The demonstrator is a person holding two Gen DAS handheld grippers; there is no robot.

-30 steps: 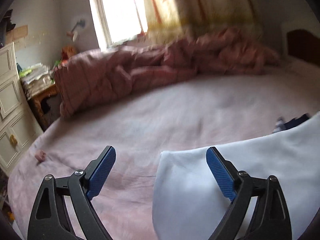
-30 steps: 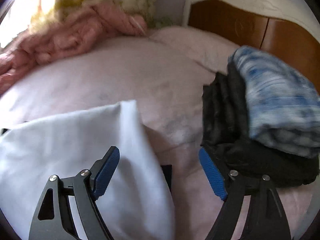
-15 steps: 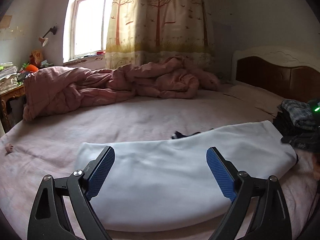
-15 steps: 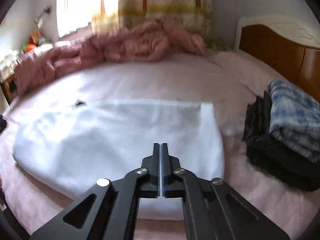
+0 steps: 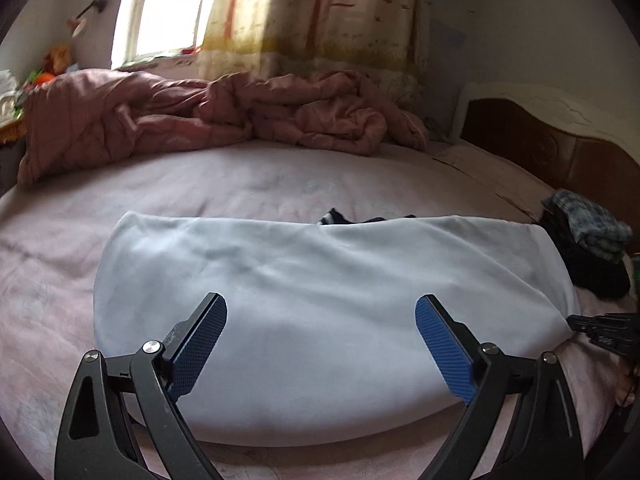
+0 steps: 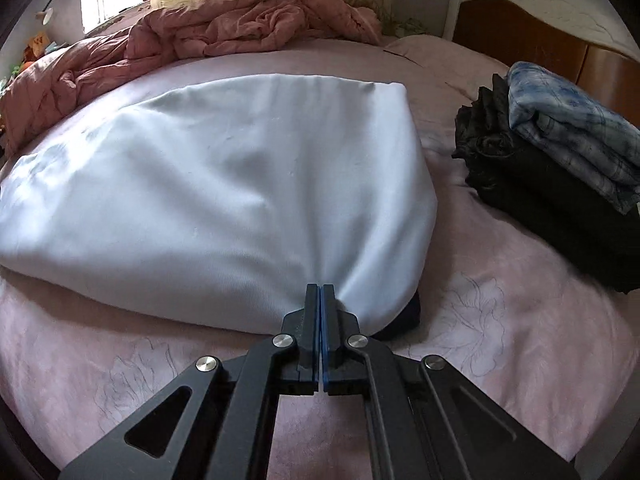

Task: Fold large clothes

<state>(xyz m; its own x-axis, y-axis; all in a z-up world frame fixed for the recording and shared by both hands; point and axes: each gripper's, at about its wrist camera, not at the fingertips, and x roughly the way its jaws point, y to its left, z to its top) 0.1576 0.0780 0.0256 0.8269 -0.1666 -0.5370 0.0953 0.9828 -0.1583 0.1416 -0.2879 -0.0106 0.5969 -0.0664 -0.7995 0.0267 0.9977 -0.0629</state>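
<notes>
The right claw is pinching the near edge of the pale blue garment, its jaws pressed tight on the cloth. The left claw is hovering wide open above the same garment, gripping nothing. The garment is lying spread across the middle of the pink bed, near the stack of folded clothes toward the headboard edge.

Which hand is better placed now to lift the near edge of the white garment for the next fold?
Right. The right gripper is shut on the white garment's near corner; the left gripper hangs open above it, gripping nothing.
</notes>
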